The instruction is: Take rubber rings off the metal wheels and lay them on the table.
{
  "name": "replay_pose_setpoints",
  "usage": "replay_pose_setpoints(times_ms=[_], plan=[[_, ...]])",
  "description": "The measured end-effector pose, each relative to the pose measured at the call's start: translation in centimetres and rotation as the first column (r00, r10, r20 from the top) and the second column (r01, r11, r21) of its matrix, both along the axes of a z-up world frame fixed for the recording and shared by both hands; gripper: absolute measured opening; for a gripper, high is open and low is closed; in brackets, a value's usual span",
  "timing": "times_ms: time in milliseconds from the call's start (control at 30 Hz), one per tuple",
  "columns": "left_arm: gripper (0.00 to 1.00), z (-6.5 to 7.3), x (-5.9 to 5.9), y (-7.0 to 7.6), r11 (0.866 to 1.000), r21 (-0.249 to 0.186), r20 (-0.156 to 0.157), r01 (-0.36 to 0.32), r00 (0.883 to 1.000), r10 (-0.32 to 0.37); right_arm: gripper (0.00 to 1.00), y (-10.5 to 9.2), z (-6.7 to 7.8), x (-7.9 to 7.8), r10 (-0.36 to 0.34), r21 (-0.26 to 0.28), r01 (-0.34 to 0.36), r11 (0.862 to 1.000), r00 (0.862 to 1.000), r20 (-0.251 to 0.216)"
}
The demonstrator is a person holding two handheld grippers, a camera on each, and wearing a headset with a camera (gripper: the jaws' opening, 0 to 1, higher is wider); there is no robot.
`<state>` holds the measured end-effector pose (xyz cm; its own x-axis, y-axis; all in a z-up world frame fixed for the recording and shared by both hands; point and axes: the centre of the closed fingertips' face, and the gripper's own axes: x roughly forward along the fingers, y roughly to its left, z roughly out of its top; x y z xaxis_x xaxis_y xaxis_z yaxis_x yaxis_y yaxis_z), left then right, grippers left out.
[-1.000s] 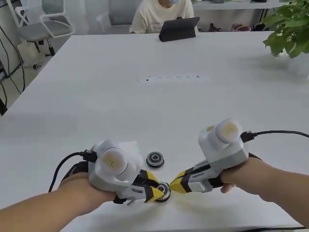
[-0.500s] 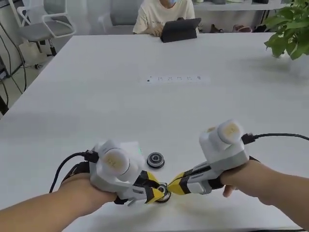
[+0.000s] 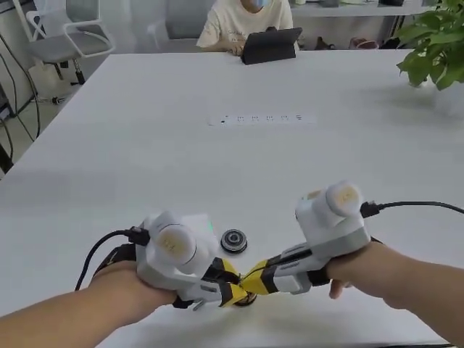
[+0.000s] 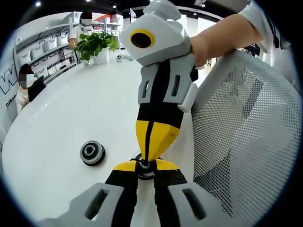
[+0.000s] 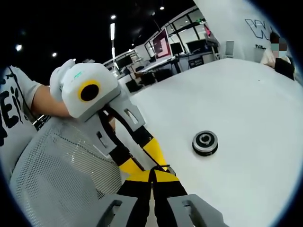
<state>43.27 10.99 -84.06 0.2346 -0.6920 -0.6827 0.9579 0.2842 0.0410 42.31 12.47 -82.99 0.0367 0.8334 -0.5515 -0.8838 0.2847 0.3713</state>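
Observation:
My left gripper (image 3: 236,294) is low at the table's near edge, shut on a small metal wheel with a black rubber ring (image 3: 246,298). In the left gripper view the wheel (image 4: 143,170) sits between my own yellow tips (image 4: 146,165). My right gripper (image 3: 251,286) comes in from the right with its jaws pressed together, and its tip (image 4: 150,158) touches the top of that wheel. The right gripper view has its own shut jaws (image 5: 154,176) meeting the left gripper (image 5: 158,158). A second wheel with its ring (image 3: 233,241) (image 4: 92,152) (image 5: 205,142) lies flat on the table just beyond.
The white table (image 3: 217,159) stretches far ahead, with a flat white power strip (image 3: 261,117) at mid-table. A person with a laptop (image 3: 270,43) sits at the far edge. A plant (image 3: 435,51) stands at the far right. A mesh chair back (image 4: 246,132) is behind me.
My right gripper has slid left until its shut tip meets the wheel held by the left gripper. The left gripper and the loose wheel have stayed put.

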Motion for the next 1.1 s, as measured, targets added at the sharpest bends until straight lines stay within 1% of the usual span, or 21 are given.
replay_pose_setpoints(times_ms=[100, 400, 500, 633, 733, 800, 833, 900, 1100], plan=[[0.07, 0.0, 0.0, 0.0, 1.0, -0.001, -0.001, -0.002, 1.0, 0.002, 0.0, -0.7, -0.6, 0.0, -0.002, -0.011, 0.002, 1.0, 1.0, -0.016], [0.07, 0.1, 0.0, -0.1, 1.0, -0.013, 0.0, 0.004, 1.0, -0.004, 0.0, -1.3, -0.8, 0.3, -0.004, -0.024, 0.004, 1.0, 1.0, -0.002], [0.08, 0.1, 0.0, -0.1, 1.0, -0.006, 0.004, 0.01, 1.0, -0.01, 0.0, -1.4, -0.8, 0.4, -0.003, -0.027, 0.003, 1.0, 1.0, 0.001], [0.08, 0.2, -0.1, -0.2, 1.0, 0.013, 0.018, 0.027, 0.999, -0.027, 0.0, -1.5, -0.8, 0.4, -0.006, -0.024, 0.006, 1.0, 1.0, -0.005], [0.08, 0.1, -0.1, -0.3, 0.999, 0.022, 0.015, 0.03, 0.999, -0.03, 0.0, -1.5, -0.8, 0.5, -0.009, -0.022, 0.008, 1.0, 1.0, -0.008], [0.09, 0.2, -0.1, -0.3, 0.999, 0.019, 0.01, 0.03, 0.999, -0.031, 0.0, -1.6, -0.7, 0.5, -0.011, -0.018, 0.011, 1.0, 1.0, -0.009], [0.09, 0.4, -0.1, -0.3, 1.0, 0.009, 0.003, 0.026, 1.0, -0.026, 0.0, -1.6, -0.7, 0.5, -0.012, -0.016, 0.012, 1.0, 1.0, -0.009], [0.09, 0.6, -0.1, -0.2, 1.0, 0.005, -0.004, 0.024, 1.0, -0.024, 0.0, -1.6, -0.7, 0.6, -0.017, -0.012, 0.017, 1.0, 1.0, -0.011], [0.11, 1.5, -0.3, 0.4, 1.0, 0.004, -0.01, 0.027, 1.0, -0.027, 0.0, -1.6, -0.3, 0.7, -0.025, 0.006, 0.025, 1.0, 1.0, -0.016]])
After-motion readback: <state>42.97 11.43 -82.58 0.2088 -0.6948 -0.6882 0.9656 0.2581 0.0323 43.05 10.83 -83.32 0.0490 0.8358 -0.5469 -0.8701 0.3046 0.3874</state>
